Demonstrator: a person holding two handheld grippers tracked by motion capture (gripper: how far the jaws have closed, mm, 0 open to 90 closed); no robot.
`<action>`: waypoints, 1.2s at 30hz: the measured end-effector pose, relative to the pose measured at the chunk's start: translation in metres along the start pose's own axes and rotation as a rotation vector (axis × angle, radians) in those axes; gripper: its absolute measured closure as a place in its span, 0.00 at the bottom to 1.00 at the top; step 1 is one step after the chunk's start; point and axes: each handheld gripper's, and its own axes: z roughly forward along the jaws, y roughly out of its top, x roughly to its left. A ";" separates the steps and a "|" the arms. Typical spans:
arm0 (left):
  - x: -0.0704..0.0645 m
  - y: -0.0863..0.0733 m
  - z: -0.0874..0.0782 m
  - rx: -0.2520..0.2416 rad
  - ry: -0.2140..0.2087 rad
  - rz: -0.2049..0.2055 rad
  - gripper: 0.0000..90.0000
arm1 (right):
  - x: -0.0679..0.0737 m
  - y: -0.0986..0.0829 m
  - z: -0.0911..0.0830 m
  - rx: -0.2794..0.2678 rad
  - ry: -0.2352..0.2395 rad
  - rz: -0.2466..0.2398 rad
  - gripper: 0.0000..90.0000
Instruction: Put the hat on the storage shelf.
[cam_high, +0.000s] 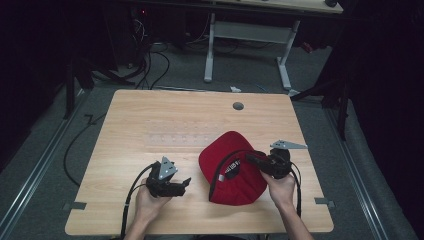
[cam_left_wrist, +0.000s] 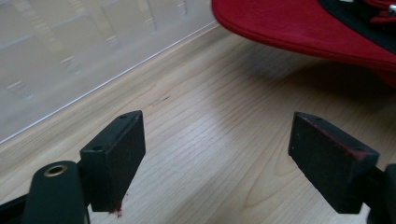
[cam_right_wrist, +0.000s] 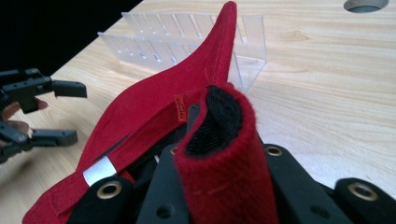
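A red cap (cam_high: 235, 172) lies upside down at the table's right front, its black lining showing. My right gripper (cam_high: 250, 160) is shut on the cap's rear rim; in the right gripper view the red fabric with black sweatband (cam_right_wrist: 215, 126) stands folded between the jaws of the right gripper (cam_right_wrist: 224, 179). My left gripper (cam_high: 184, 186) rests low over the wood just left of the cap, open and holding nothing. In the left gripper view the left gripper (cam_left_wrist: 233, 163) has its jaws wide apart over bare wood, with the cap's brim (cam_left_wrist: 299, 28) ahead to the right.
A clear plastic divider rack (cam_high: 180, 137) lies flat mid-table behind the cap, also seen as rack (cam_right_wrist: 187, 37) and rack (cam_left_wrist: 70, 46). A round grommet hole (cam_high: 238, 106) sits near the table's far edge. Cables and a desk frame (cam_high: 245, 35) are on the floor beyond.
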 end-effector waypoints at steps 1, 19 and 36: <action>-0.002 0.000 0.001 -0.003 -0.004 0.000 0.21 | 0.001 0.002 0.000 -0.001 0.003 0.000 0.92; -0.028 -0.003 0.024 0.017 -0.047 0.055 0.21 | 0.015 0.028 0.007 -0.029 0.032 0.005 0.91; -0.029 0.011 0.018 -0.032 -0.045 0.089 0.21 | 0.020 0.024 0.022 0.076 -0.045 -0.075 0.91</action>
